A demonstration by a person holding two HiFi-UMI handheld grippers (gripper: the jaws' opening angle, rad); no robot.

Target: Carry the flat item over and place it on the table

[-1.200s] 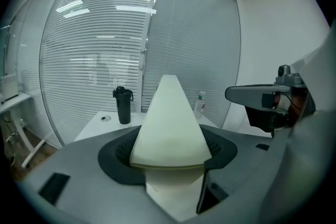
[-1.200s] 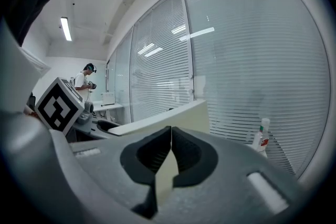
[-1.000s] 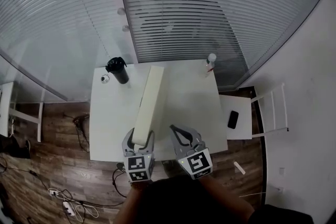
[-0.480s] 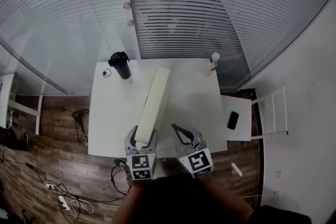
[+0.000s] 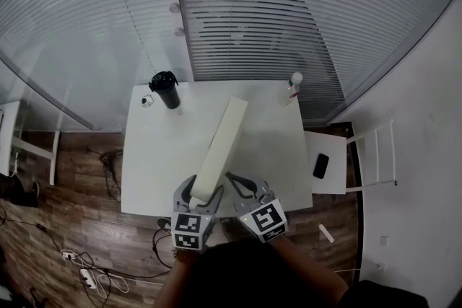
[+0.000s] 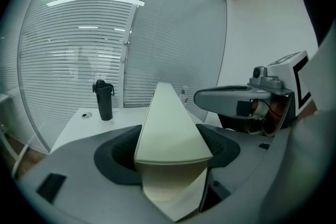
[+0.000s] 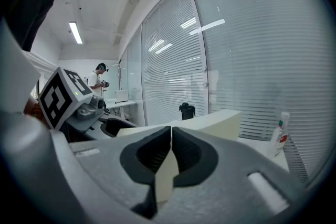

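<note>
Closest in, the person's two hands hold the grippers side by side at the near edge of the white surface (image 5: 155,155). The left gripper (image 5: 203,190) has just been spreading its jaws, and they stand wide and released. The near end of the cream board (image 5: 220,144) sits between them. In the left gripper view the board (image 6: 170,123) fills the middle of that gripper (image 6: 170,149), with a dark pad on either side of it.

The right gripper (image 5: 232,177) is clenched with nothing in it. Its own view shows that gripper (image 7: 171,152) with its two jaws pressed together, and the board (image 7: 210,122) passing just beyond them. Its tips are close against the board's right side near that end, but I cannot tell whether they touch. The left gripper view shows the right gripper (image 6: 199,98) side-on, just beside the board.

From there the board runs lengthwise over the surface, slanting away and to the right. I cannot make out whether its whole length rests flat.

To the right of the surface stands a white chair (image 5: 332,180) with a black phone (image 5: 320,164) on its seat. At the far left corner of the surface is a black flask (image 5: 164,90), with a small round object (image 5: 146,102) just beside it. At the far right corner is a white-capped bottle (image 5: 291,88). Behind them are glass walls with blinds (image 5: 253,11). Through the right gripper view, a person (image 7: 97,81) stands far back in the room.
</note>
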